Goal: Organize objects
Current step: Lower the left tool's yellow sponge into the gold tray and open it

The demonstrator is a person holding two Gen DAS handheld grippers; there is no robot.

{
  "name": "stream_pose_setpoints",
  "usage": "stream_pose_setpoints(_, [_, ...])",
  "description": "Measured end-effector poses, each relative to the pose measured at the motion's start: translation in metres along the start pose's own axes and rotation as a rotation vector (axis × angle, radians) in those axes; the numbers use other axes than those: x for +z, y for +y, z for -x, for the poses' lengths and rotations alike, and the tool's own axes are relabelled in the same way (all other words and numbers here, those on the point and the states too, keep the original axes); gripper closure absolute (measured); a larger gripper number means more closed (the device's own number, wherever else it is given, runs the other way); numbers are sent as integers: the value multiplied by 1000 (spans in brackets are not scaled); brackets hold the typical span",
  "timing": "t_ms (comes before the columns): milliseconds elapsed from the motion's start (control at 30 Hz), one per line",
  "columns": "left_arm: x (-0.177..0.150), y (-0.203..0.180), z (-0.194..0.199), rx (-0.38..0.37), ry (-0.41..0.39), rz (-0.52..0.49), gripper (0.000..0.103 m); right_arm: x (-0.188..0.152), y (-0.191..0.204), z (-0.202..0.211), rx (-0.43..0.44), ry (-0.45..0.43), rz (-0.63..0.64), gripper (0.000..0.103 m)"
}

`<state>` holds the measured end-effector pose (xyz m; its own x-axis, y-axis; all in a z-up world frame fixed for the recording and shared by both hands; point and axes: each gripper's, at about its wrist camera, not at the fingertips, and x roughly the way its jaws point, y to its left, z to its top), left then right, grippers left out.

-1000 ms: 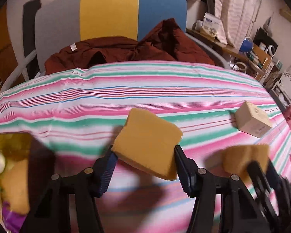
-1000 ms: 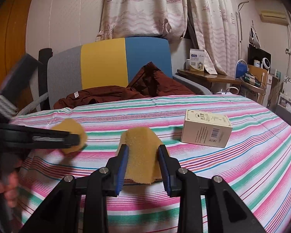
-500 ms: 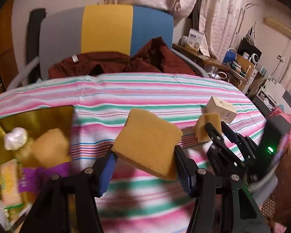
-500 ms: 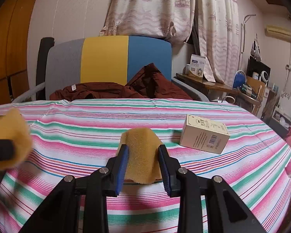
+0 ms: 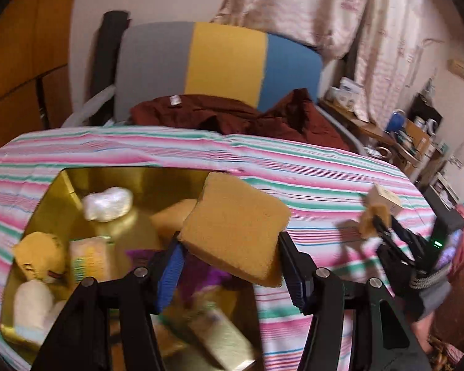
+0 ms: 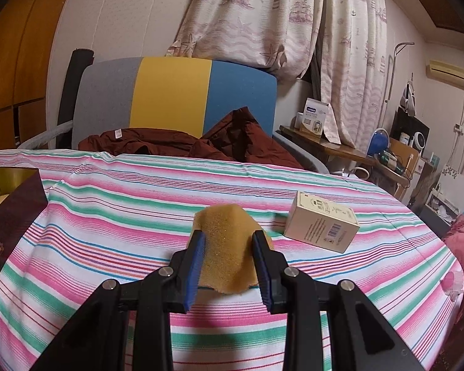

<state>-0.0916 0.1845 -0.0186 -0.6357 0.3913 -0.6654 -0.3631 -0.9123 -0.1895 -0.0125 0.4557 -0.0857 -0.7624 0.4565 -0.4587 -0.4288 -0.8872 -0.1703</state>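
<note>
— What's the table like from where you stand?

— A striped tablecloth (image 6: 114, 216) in pink, green and white covers it. Behind it is a chair (image 6: 173, 99) with grey, yellow and blue panels and a dark red garment (image 6: 232, 142) heaped on the seat, with patterned curtains (image 6: 263, 15) behind the chair.

— And the grippers?

— The left gripper (image 5: 229, 266) has its jaws pressed on a thick yellow sponge (image 5: 235, 225), held above the near edge of the gold box (image 5: 62, 185). The right gripper (image 6: 229, 266) squeezes a second sponge (image 6: 229, 244), bowed between its blue pads, just above the cloth.

— Do the views differ?

— The left view looks into the gold box: a white wad (image 5: 108, 201), a yellow plush toy (image 5: 40, 256) and packets, blurred. The right view shows only the box's dark outer wall, but it shows a cream carton (image 6: 321, 225) clearly, lying right of the second sponge.
</note>
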Motion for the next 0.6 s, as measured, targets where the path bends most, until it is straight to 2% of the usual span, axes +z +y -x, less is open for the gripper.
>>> stream_pose_setpoints(200, [-1, 51, -12, 58, 49, 83, 43, -1, 3, 5, 10, 22, 9, 72])
stream_pose_setpoints(600, [-12, 114, -10, 131, 61, 186, 43, -4, 18, 12, -5, 13, 72, 72])
